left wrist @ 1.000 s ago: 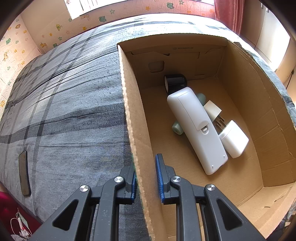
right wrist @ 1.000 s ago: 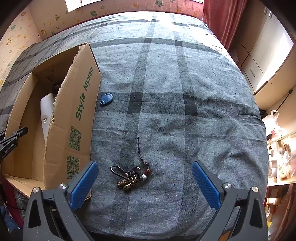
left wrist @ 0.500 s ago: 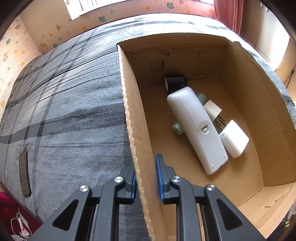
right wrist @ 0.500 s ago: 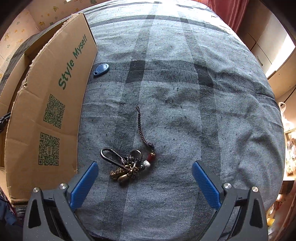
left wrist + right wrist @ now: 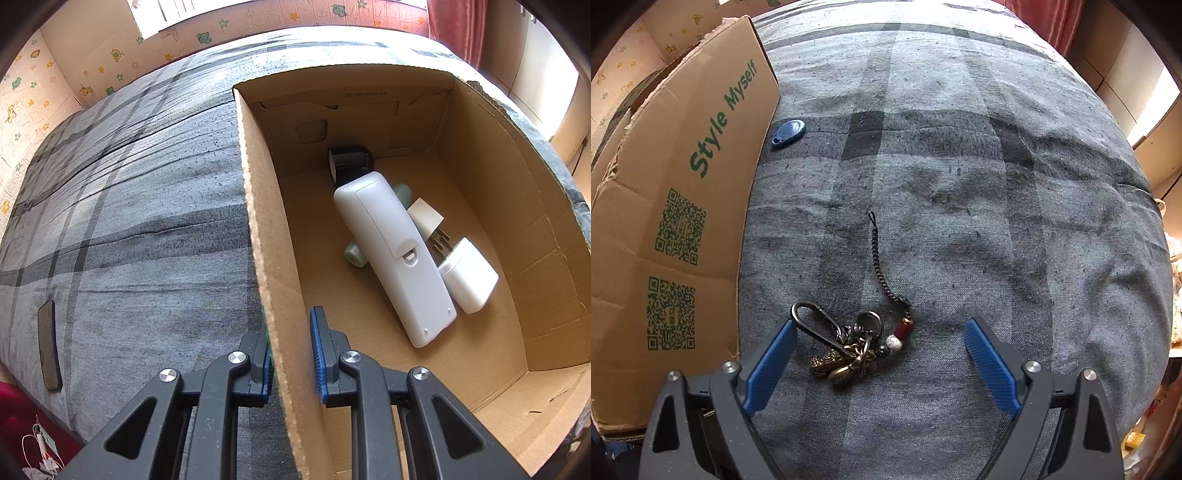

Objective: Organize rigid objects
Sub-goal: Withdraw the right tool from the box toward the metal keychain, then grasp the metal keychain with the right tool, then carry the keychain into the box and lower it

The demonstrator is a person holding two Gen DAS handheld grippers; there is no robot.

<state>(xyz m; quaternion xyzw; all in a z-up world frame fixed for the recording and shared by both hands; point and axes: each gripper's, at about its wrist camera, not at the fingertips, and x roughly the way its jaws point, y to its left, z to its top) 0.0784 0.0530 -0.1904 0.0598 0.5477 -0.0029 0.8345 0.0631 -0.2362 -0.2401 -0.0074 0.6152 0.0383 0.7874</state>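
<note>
My left gripper (image 5: 291, 354) is shut on the near wall of the cardboard box (image 5: 258, 229), one pad on each side of it. Inside the box lie a white remote (image 5: 391, 251), a white plug adapter (image 5: 467, 275), a black cylinder (image 5: 349, 160) and a pale green object (image 5: 354, 253). In the right wrist view a keychain (image 5: 849, 347) with a carabiner, brass charms and a beaded cord lies on the grey plaid bedspread (image 5: 960, 166). My right gripper (image 5: 881, 363) hangs low over it, jaws closing, with the keychain between the pads but untouched.
A blue key fob (image 5: 788, 133) lies beside the box's outer wall (image 5: 683, 206) printed "Style Myself". A dark flat bar (image 5: 50, 345) rests near the bed's left edge. Red curtain and cupboards stand beyond the bed's far right.
The right gripper has dropped toward the keychain, which now sits between its pads, and its jaws have narrowed a little. The left gripper and box have not moved.
</note>
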